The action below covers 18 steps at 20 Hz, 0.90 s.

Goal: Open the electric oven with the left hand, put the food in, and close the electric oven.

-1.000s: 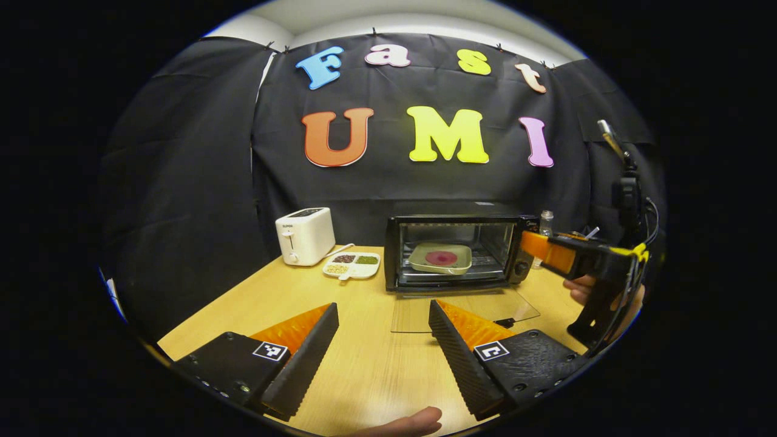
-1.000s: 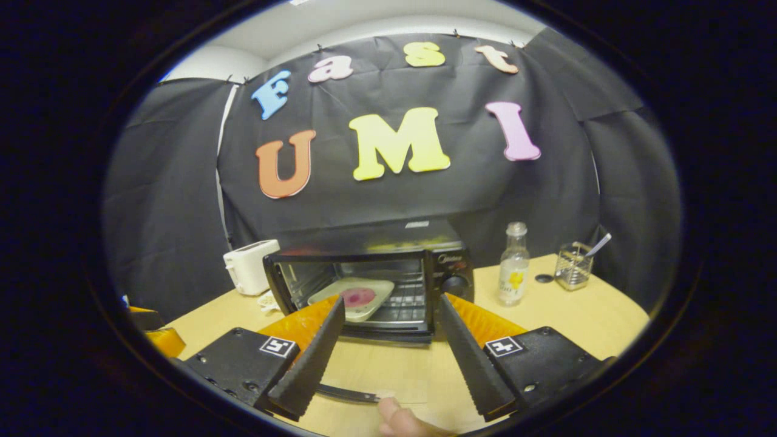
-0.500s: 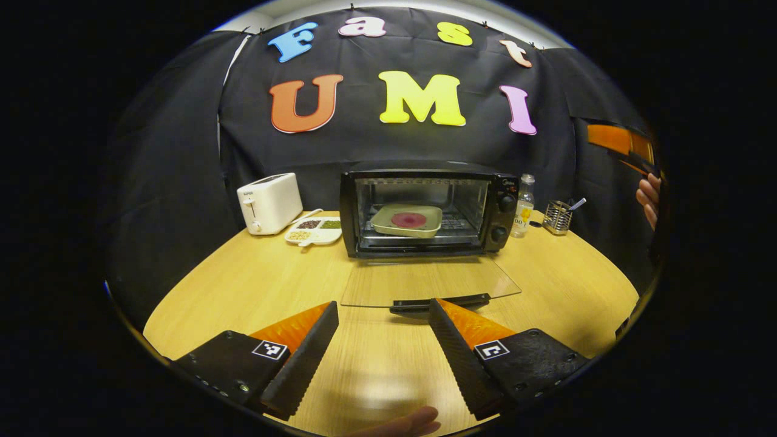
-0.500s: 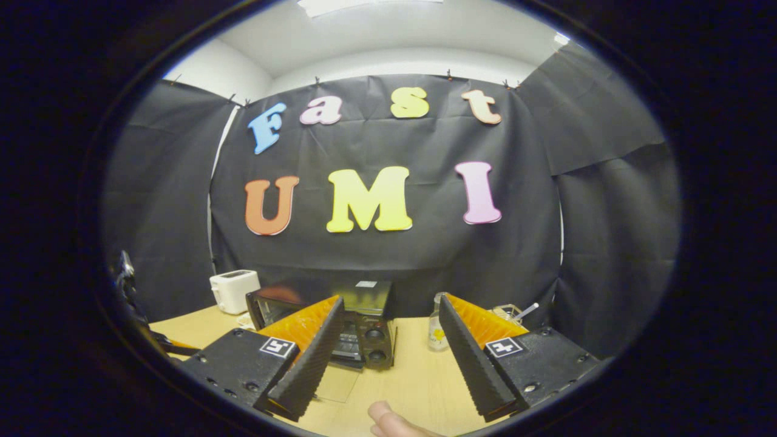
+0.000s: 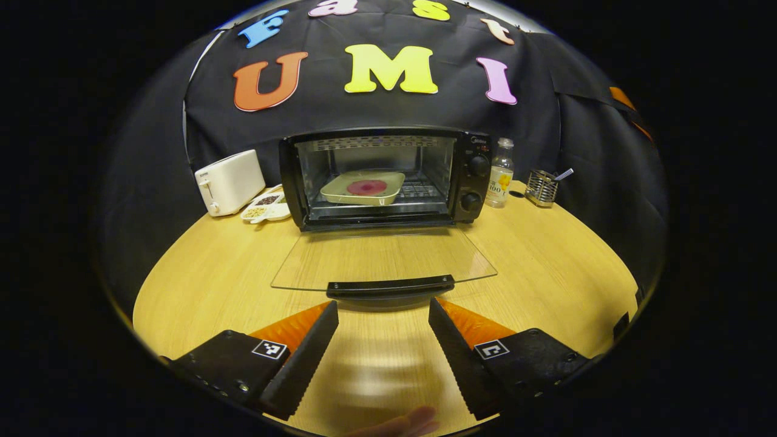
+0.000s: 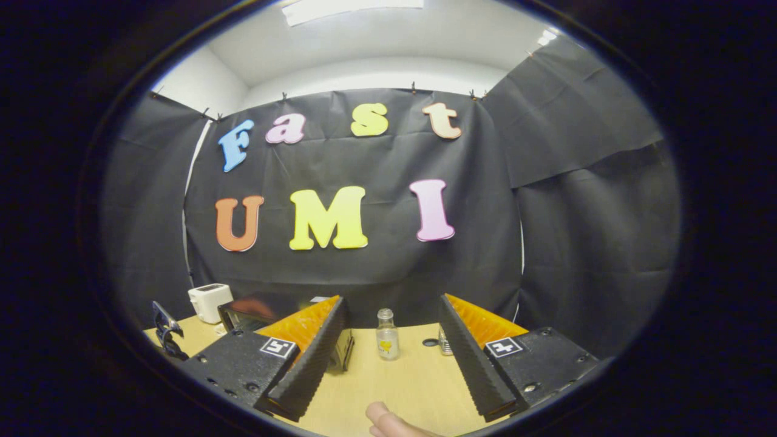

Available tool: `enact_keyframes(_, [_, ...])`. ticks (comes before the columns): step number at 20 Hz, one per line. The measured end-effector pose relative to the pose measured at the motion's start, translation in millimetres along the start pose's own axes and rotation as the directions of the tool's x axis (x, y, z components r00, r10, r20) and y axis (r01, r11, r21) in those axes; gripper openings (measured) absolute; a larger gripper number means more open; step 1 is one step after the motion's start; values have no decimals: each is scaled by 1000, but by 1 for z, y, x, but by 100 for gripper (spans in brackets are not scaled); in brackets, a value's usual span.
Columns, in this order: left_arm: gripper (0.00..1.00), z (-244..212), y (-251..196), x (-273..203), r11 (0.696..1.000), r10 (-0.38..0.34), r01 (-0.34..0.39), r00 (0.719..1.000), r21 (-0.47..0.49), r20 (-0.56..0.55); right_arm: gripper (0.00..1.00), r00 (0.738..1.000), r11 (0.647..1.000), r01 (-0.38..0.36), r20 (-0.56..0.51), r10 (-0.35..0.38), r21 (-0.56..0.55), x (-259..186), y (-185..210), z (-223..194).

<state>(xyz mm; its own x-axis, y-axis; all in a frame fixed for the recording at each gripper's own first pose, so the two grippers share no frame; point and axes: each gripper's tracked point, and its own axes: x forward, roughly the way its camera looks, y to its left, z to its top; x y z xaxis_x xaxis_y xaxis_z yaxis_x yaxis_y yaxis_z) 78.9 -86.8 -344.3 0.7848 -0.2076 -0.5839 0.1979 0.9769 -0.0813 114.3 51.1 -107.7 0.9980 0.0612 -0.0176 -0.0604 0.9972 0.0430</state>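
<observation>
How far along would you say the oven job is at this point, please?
Opening and loading look done: the oven stands open, its glass door folded flat, and the plate of food sits on the rack inside. In hand: the left gripper, open, faces the door handle without touching it. Left: swing the door shut. The right gripper is raised, empty.

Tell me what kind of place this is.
Likely a staged kitchen booth, not a real kitchen: black cloth walls in a wooden table that holds an open electric oven, a toaster and a bottle.
</observation>
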Motion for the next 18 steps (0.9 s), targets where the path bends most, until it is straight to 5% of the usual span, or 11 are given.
enact_keyframes(18, [96, -8, -5, 44, 1000, 21, -23, 991, -11, -134, 96, 997, 998, 67, -34, -66, 19, -3, -56, -13])
